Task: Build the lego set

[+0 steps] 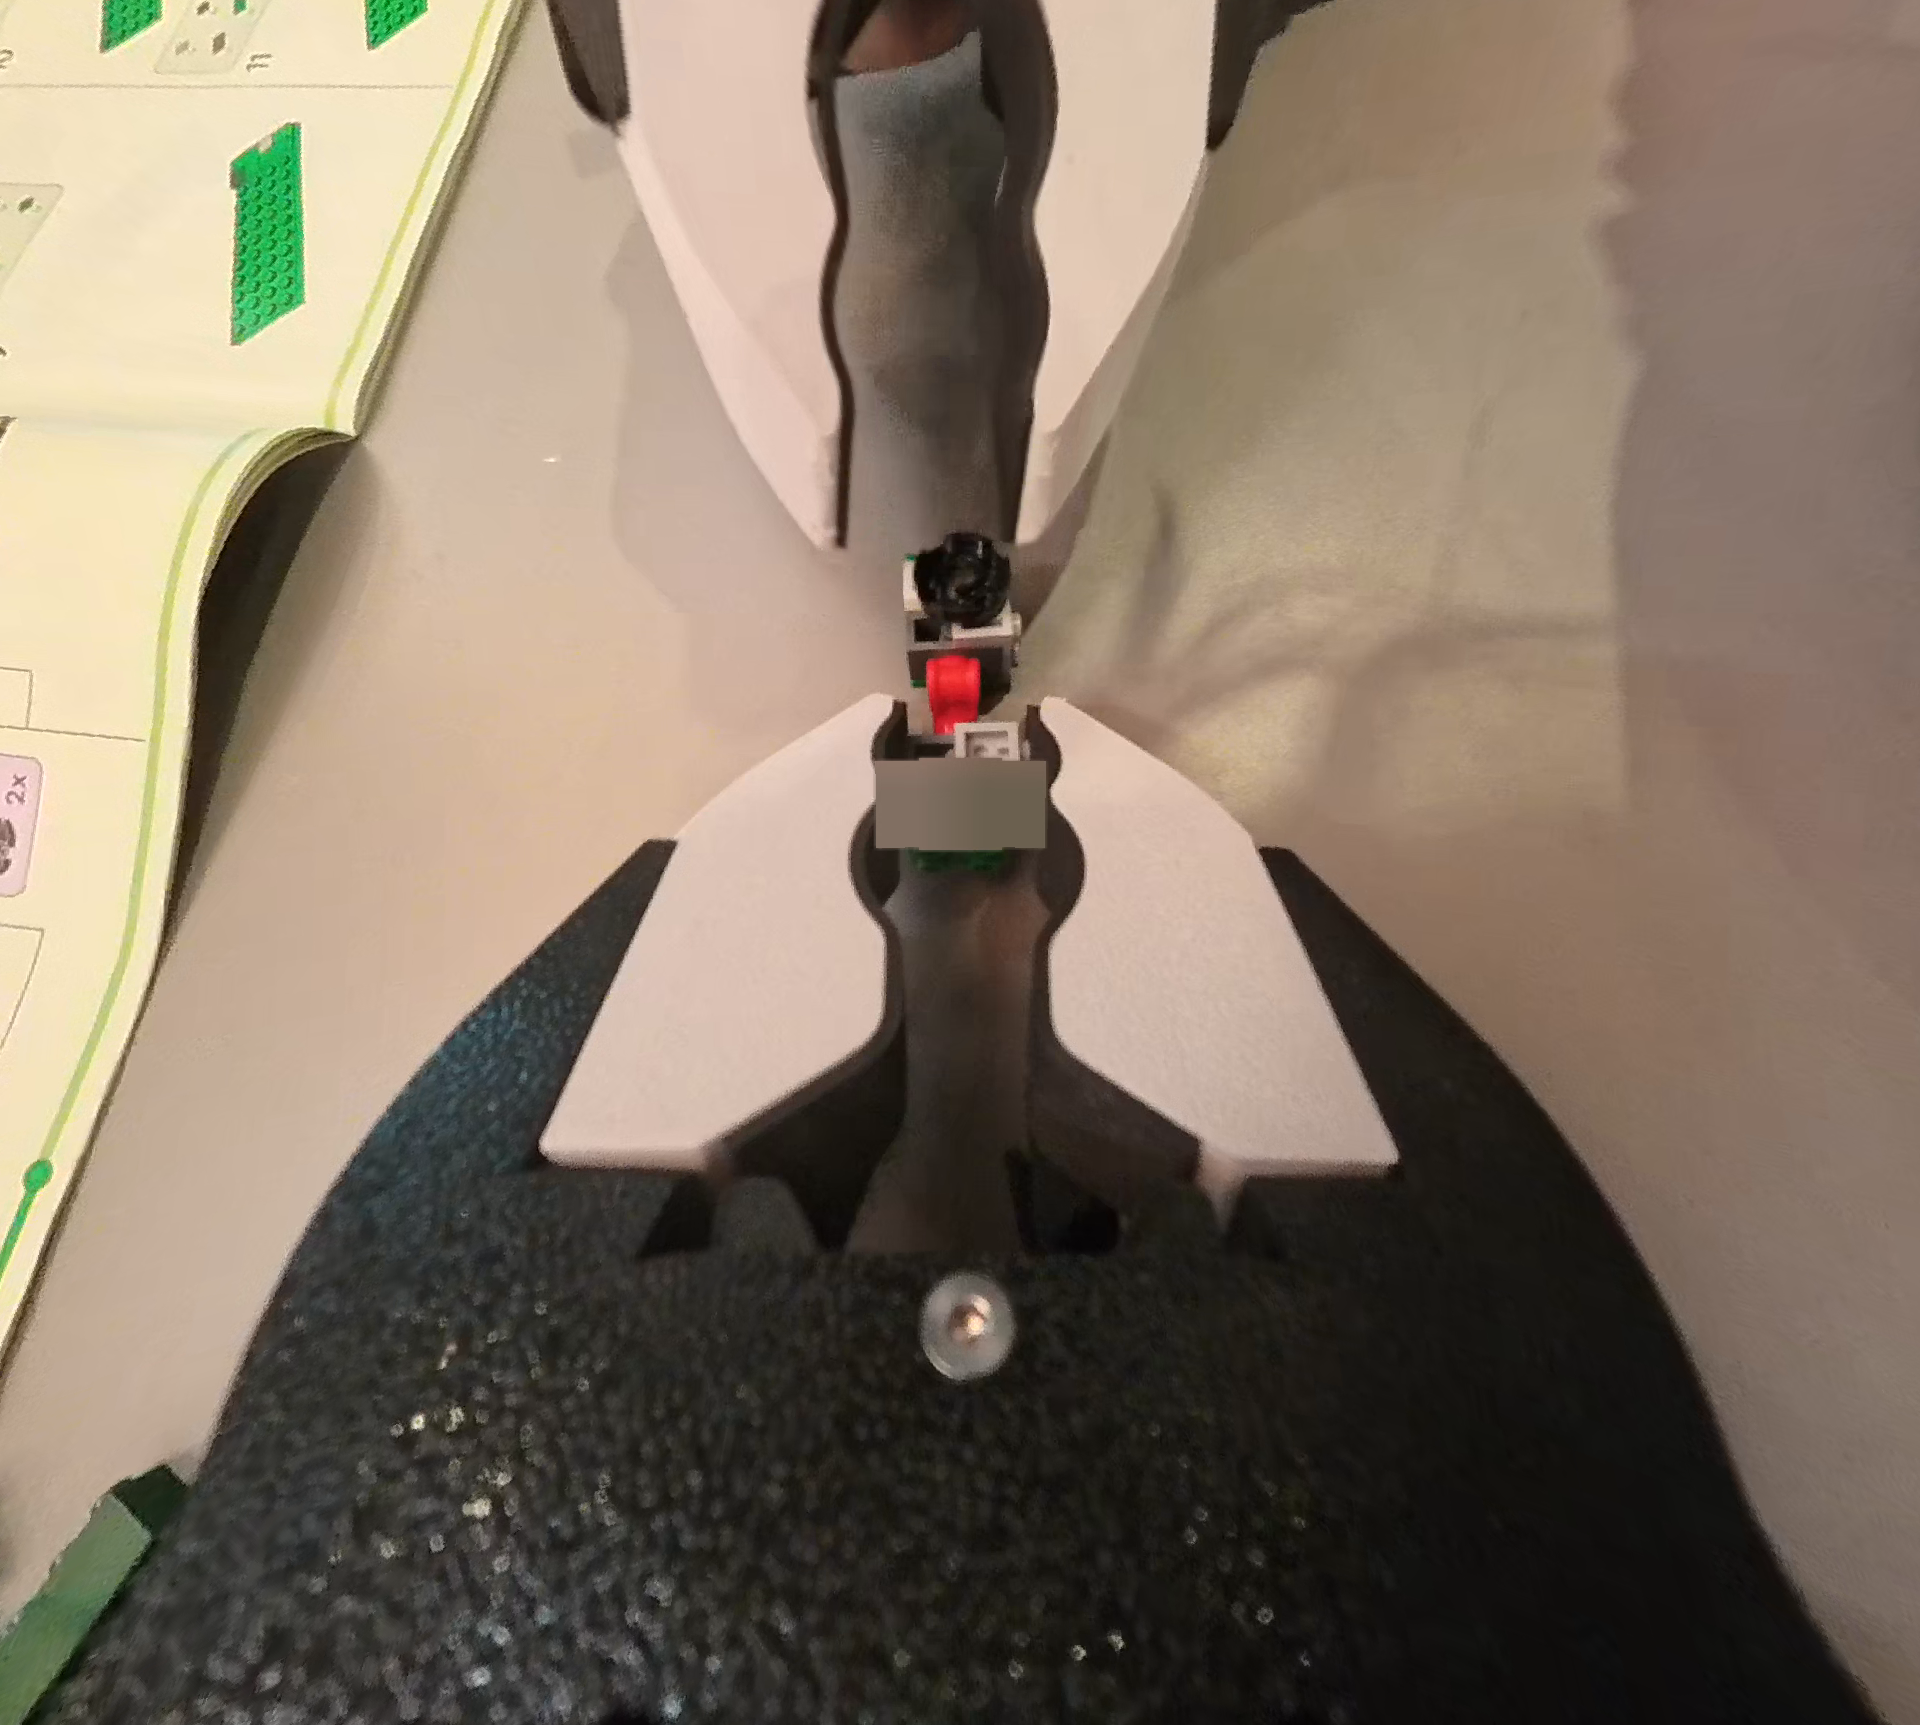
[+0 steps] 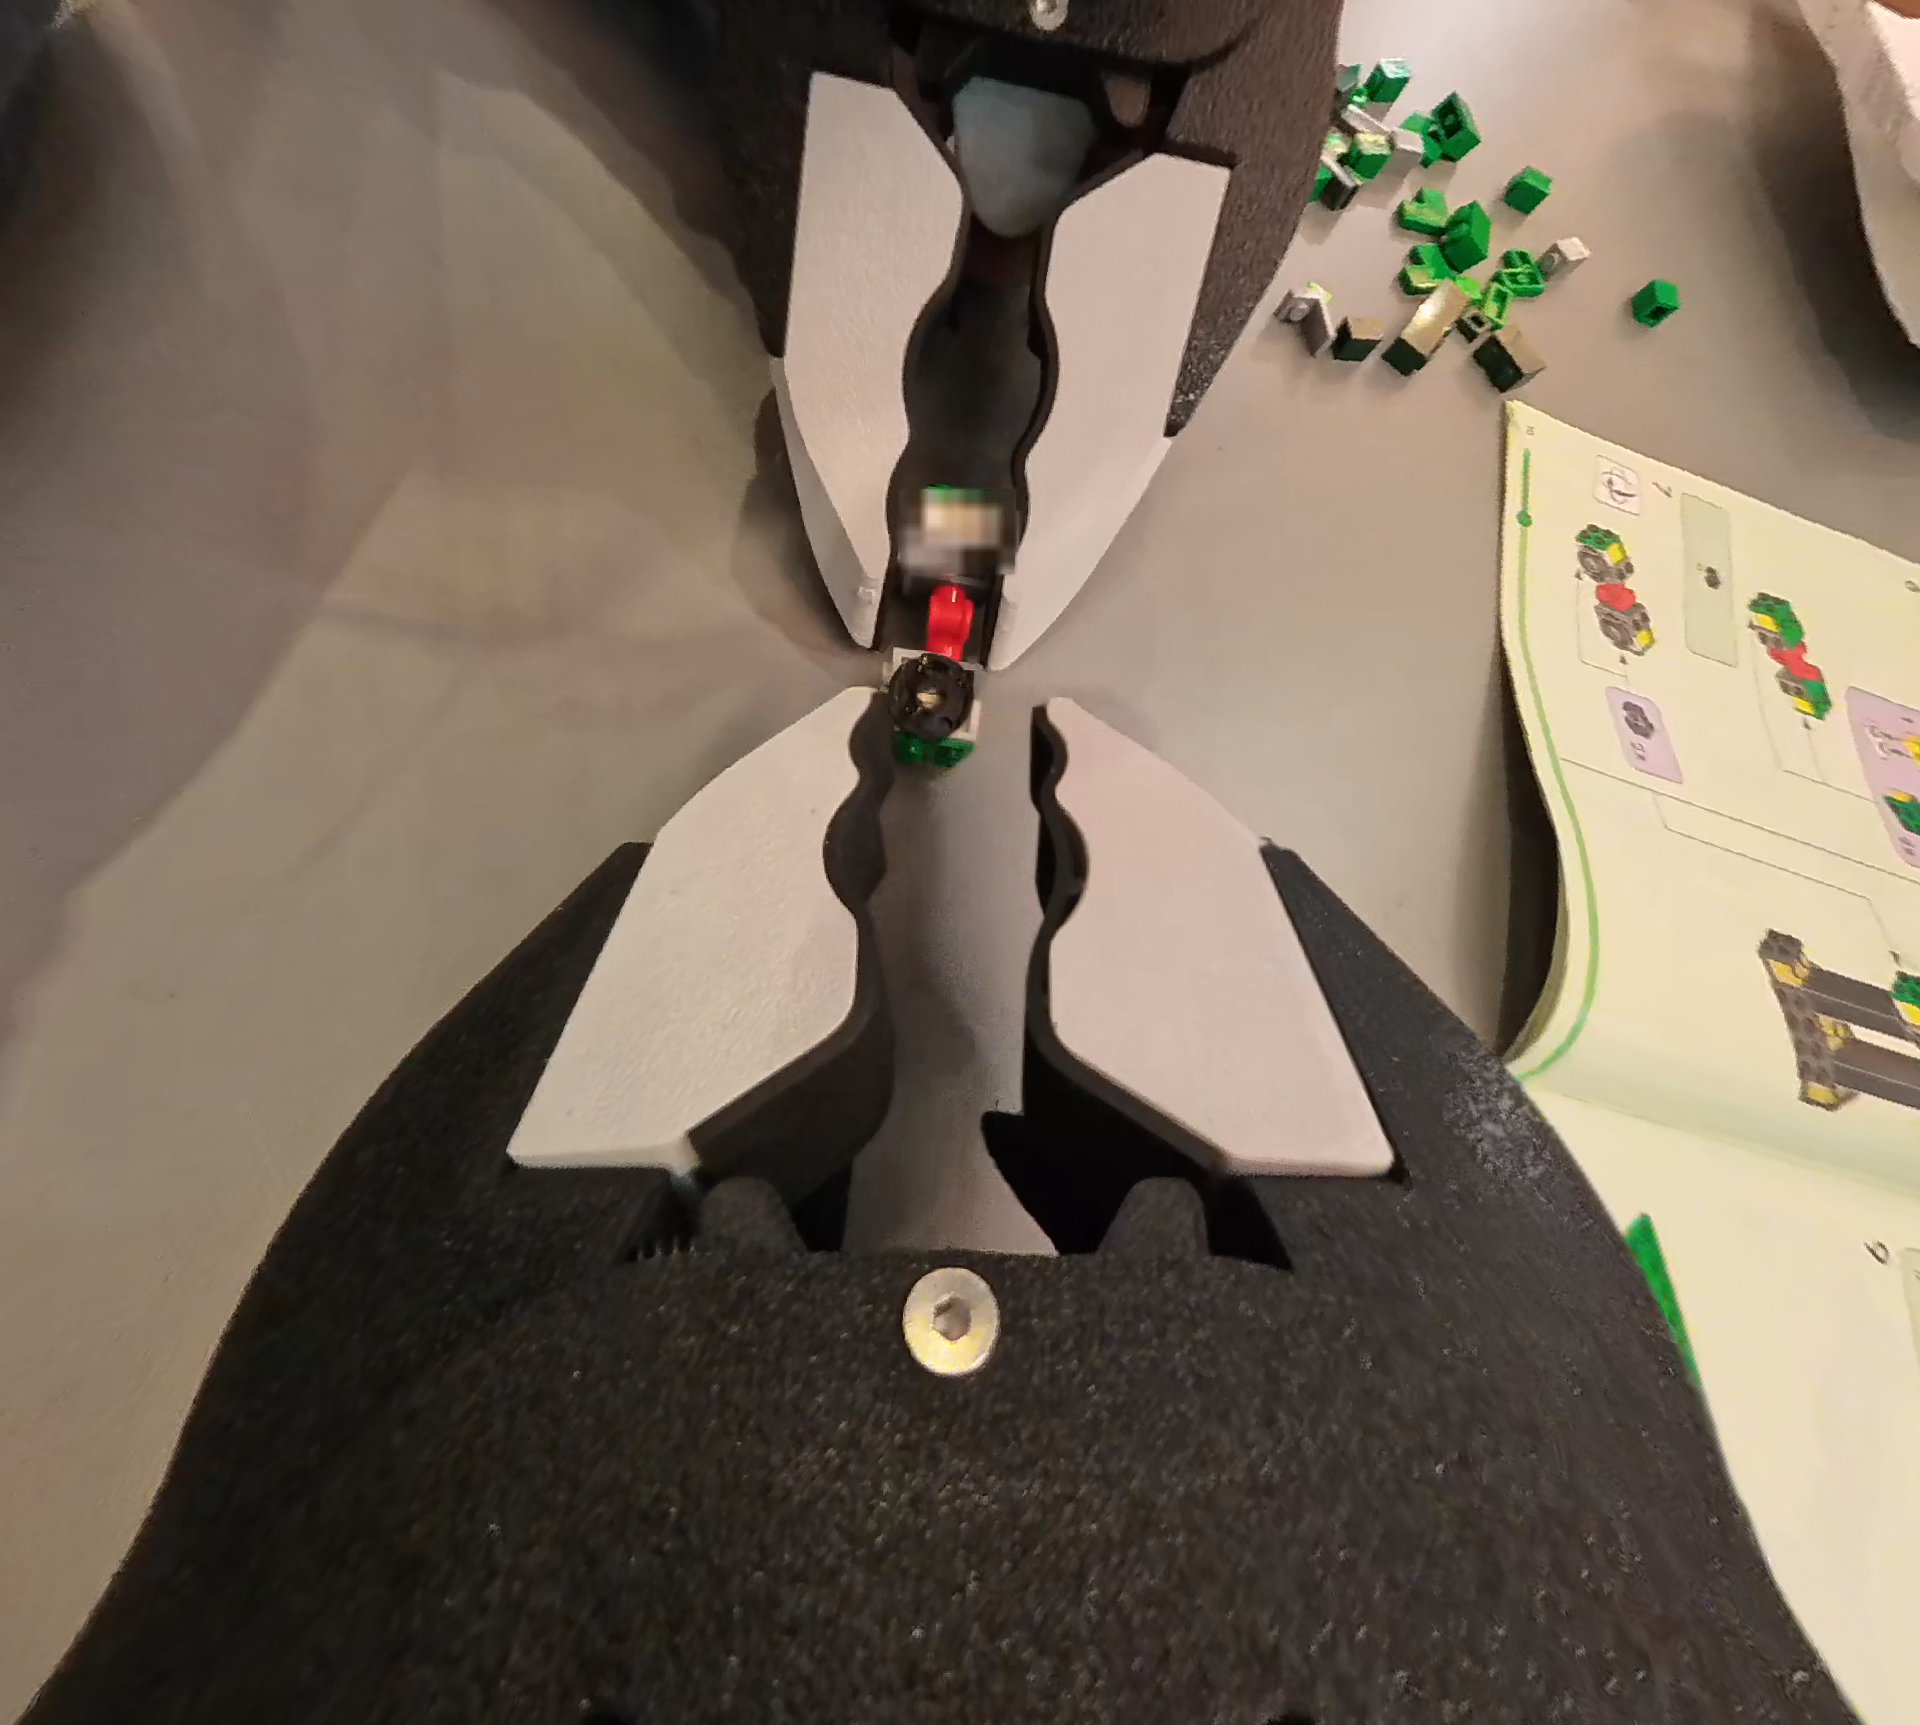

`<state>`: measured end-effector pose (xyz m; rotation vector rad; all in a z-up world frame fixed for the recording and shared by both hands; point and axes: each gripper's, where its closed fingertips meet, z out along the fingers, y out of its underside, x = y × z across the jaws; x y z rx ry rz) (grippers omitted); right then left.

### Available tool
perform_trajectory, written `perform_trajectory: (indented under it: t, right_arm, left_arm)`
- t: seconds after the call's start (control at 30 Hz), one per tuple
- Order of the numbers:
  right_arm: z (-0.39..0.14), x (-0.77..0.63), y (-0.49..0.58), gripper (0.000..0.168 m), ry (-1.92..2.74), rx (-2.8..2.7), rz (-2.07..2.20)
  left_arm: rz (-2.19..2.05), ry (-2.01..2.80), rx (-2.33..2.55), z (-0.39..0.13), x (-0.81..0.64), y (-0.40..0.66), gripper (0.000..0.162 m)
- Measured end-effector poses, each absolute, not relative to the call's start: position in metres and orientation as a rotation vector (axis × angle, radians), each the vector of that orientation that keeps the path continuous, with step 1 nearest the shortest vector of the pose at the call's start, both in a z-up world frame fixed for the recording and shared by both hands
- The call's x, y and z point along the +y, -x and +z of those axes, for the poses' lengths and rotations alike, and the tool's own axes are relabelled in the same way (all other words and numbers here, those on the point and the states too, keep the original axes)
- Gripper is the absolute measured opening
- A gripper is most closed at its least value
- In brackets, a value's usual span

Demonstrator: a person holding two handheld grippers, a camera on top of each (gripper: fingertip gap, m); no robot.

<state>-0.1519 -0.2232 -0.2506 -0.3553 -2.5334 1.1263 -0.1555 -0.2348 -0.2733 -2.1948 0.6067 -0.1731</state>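
Left wrist view: left gripper (image 1: 961,719), fingers drawn close onto a small lego sub-assembly (image 1: 961,745) of grey bricks with a green plate beneath, held at the tips above the grey table (image 1: 468,740). A red clip piece (image 1: 951,688) joins it to a second grey block carrying a black round piece (image 1: 961,584), which sits at the tips of the right gripper (image 1: 940,548) opposite. Open instruction booklet (image 1: 208,221) lies to the left. Right wrist view: right gripper (image 2: 956,714), jaws parted; the black round piece (image 2: 930,690) rests against 1 finger only, so the hold looks loose or absent. Left gripper (image 2: 940,626) opposite is closed on the grey end, red clip piece (image 2: 948,617) showing between its fingers. Loose green and grey bricks (image 2: 1455,241) lie scattered on the table beyond, well apart; booklet (image 2: 1714,740) to the right. Handling, by judgement: light, rigid, smooth plastic; the clip joint likely pivots or pops apart, so grasp the flat grey brick sides, not the round piece.
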Motion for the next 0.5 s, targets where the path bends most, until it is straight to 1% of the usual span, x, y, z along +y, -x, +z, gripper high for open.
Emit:
perform_trajectory:
  t: [0.13,0.5]
  right_arm:
    - [-0.2439,-0.2228,0.1503,0.023,0.431,-2.467,1.143]
    - [-0.2525,-0.2279,0.1504,0.021,0.616,-2.522,1.167]
  left_arm:
    - [-0.174,2.197,0.598,-0.2733,-0.2342,0.1563,0.021]
    - [-0.171,2.196,0.601,-0.2735,-0.2338,0.1562,0.021]
